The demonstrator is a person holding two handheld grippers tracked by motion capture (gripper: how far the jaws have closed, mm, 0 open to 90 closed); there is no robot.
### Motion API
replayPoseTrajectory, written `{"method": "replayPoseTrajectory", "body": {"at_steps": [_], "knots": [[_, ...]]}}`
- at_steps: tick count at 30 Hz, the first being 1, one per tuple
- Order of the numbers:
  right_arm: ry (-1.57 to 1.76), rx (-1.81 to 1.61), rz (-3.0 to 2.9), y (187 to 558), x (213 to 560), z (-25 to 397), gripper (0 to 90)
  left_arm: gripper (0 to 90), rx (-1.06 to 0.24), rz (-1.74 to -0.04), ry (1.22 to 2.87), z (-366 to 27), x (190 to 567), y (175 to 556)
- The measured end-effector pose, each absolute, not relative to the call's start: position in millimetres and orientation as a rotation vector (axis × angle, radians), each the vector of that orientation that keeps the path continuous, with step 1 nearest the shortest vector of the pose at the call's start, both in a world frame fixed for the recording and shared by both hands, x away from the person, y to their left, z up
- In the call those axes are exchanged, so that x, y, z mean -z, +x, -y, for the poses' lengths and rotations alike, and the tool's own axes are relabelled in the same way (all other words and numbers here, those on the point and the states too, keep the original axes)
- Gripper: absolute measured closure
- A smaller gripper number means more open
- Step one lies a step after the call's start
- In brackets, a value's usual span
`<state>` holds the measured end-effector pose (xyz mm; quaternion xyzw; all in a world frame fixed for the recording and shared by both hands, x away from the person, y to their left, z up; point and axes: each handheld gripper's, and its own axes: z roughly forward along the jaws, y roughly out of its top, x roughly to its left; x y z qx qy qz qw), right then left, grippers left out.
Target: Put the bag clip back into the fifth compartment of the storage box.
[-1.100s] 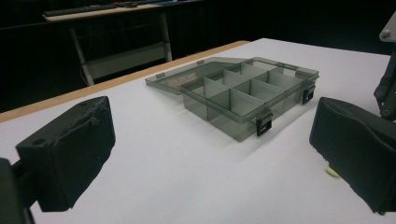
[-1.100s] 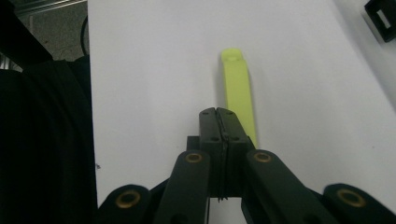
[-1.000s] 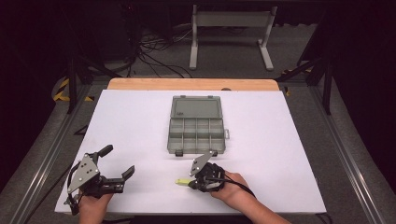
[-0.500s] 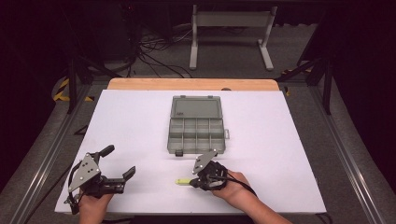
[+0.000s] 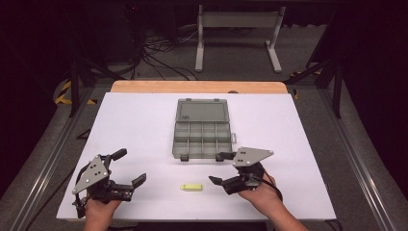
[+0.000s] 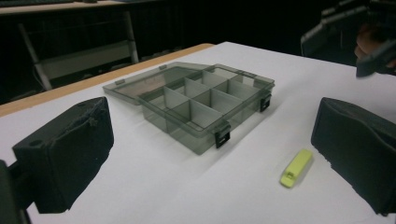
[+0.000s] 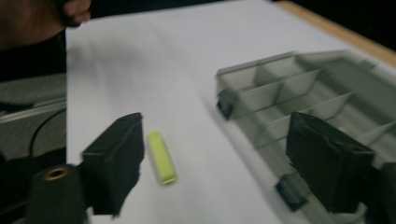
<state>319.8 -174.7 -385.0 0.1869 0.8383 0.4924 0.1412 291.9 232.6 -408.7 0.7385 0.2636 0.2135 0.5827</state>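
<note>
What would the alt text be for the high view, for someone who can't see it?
A yellow-green block lies on a white table between two hand-held open grippers, left and right. Beyond it sits an open grey compartment box.

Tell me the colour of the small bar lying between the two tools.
Yellow-green; the small bar shows best in the left gripper view.

White table surface (image 5: pixel 144 120), wood strip (image 5: pixel 197 87) along far edge. Grey floor (image 5: pixel 231 62) beyond, dark surroundings. White metal stand (image 5: pixel 238 21) on 2 legs past far edge. Black cables (image 5: pixel 159 60) tangled left of stand. Metal rails (image 5: pixel 43 159) flank both sides.
</note>
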Motion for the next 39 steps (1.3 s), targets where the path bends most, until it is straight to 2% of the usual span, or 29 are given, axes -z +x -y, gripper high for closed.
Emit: {"method": "replayPoseTrajectory", "body": {"at_steps": [3, 7, 18, 39], "knots": [[0.561, -1.500, -2.292, 319.2, 379.1, 193.7, 10.1, 0.1, -0.481, -0.608, 1.739, -227.1, 405.7, 292.3], [0.581, -1.540, -2.204, 318.1, 376.1, 208.7, 8.6, 0.1, -0.446, -0.572, 1.775, -214.5, 400.5, 295.2], [0.632, -1.554, -2.115, 320.2, 372.2, 232.4, 8.0, 0.2, -0.401, -0.487, 1.870, -185.5, 388.7, 303.9], [0.676, -1.550, -2.058, 322.4, 367.4, 256.6, 8.0, 3.1, -0.266, -0.414, 2.232, -119.8, 381.3, 323.8]]}}
